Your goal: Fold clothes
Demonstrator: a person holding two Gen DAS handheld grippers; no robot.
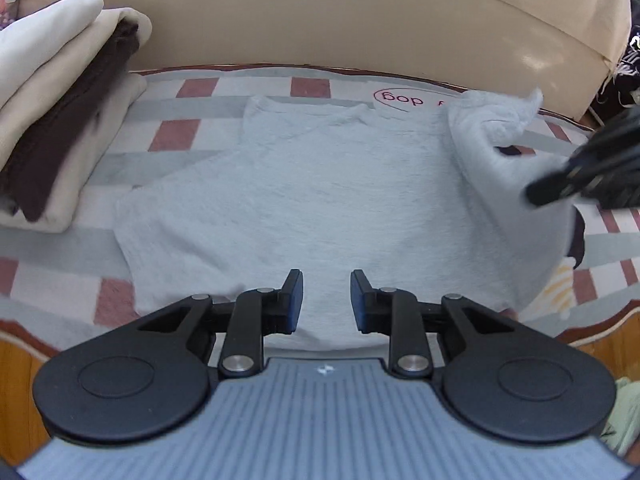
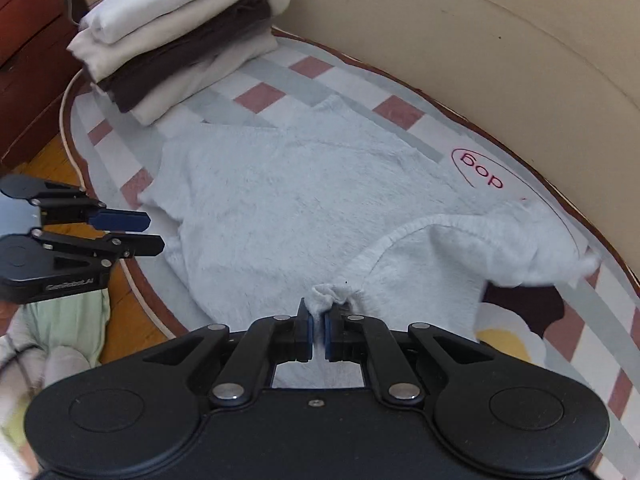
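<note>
A light grey fuzzy garment point(image 1: 300, 200) lies spread on a checked cloth; in the right wrist view the garment point(image 2: 280, 208) fills the middle. My right gripper point(image 2: 319, 320) is shut on a bunched bit of its edge, and the fabric rises from the surface with a fold trailing to the right. In the left wrist view the right gripper point(image 1: 540, 194) shows blurred at the right, against the lifted part. My left gripper point(image 1: 326, 300) hovers over the garment's near edge, open, with nothing between its pads. From the right wrist view the left gripper point(image 2: 157, 233) sits off the garment's left side.
A stack of folded clothes point(image 1: 60, 120), cream, white and dark brown, stands at the back left point(image 2: 180, 32). The checked cloth point(image 1: 180, 132) covers a round-edged table. A beige padded wall point(image 1: 360, 20) runs behind. A green cloth point(image 2: 68, 320) lies on the wooden floor.
</note>
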